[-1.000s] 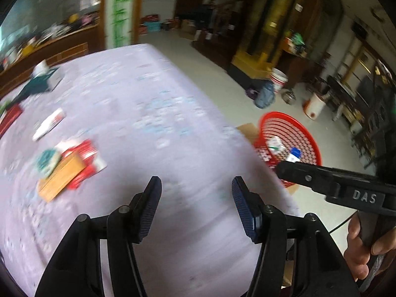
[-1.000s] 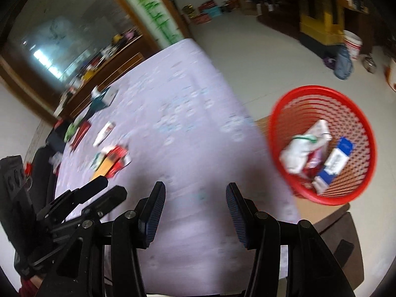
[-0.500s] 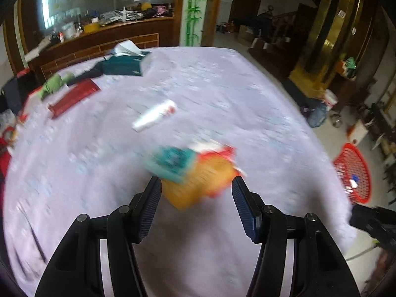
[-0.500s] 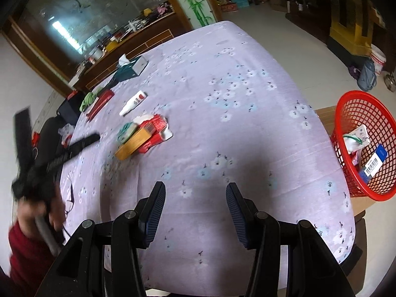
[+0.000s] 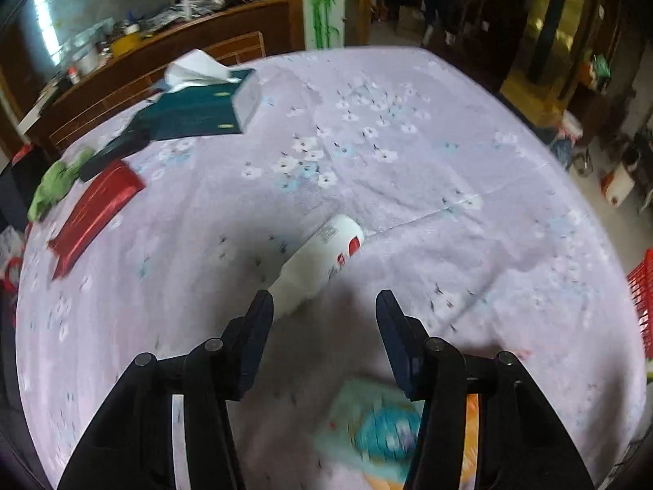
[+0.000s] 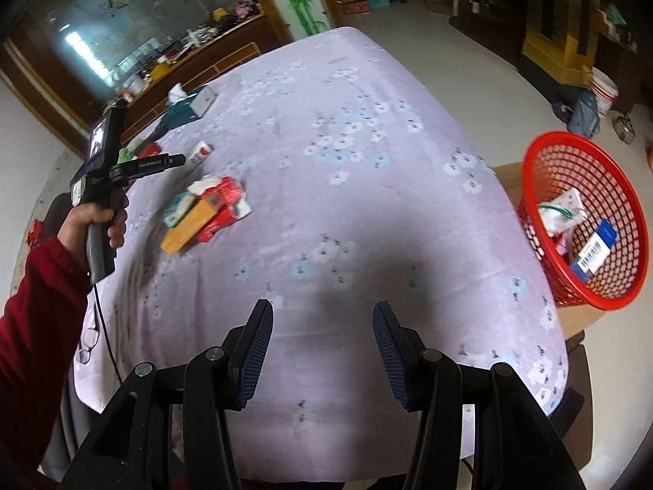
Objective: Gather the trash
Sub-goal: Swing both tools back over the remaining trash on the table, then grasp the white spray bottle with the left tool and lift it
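Left gripper (image 5: pixel 322 306), jaws spread, aligned on the lying white bottle (image 5: pixel 322 257) for pickup; right gripper (image 6: pixel 322 322), spread and empty, waits near the red basket (image 6: pixel 543 155) receiving trash.

Lighting: soft daylight, admitted through a bright window (image 5: pixel 43 26) at upper left. Shadows: diffuse dark patches cast on the bench (image 6: pixel 367 171) ahead of each claw. Blur: motion smear noted on the packets (image 5: pixel 375 428) in the left view. Edges: strongly bowed and vignetted.
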`<state>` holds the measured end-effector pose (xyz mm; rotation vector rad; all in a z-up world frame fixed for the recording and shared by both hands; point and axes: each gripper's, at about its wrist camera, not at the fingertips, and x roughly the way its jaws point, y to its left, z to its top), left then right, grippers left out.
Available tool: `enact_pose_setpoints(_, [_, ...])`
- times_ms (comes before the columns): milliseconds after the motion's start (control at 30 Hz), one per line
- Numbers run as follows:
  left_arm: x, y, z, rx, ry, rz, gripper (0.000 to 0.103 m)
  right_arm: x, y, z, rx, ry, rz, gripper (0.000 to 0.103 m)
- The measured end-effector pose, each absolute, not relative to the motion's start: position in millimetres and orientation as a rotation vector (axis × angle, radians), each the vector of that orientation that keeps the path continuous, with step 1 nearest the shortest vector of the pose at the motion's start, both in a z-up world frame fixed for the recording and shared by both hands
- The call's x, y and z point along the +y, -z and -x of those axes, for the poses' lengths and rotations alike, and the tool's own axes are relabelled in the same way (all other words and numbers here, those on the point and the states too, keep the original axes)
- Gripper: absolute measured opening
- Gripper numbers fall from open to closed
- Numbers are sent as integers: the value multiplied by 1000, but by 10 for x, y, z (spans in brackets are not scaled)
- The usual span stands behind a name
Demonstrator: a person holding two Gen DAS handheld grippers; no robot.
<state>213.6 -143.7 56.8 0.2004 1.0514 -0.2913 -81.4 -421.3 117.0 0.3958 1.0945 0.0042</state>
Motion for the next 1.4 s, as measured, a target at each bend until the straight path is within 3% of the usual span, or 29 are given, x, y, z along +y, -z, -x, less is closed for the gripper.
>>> enact_pose_setpoints(200, [-1580, -370, -2485, 1078, 265, -251, 49, -4347, -1126, 802, 1108, 44, -421, 55])
enact_pose_setpoints(533, [-1656, -169, -2623, 1100, 270, -278, 32, -4395, -1103, 720, 1123, 71, -436, 55])
enact_pose_setpoints(1400, [-1249, -255, -2080, 1039, 240, -226, 29, -3776, -1038, 397, 1170, -54, -347, 55])
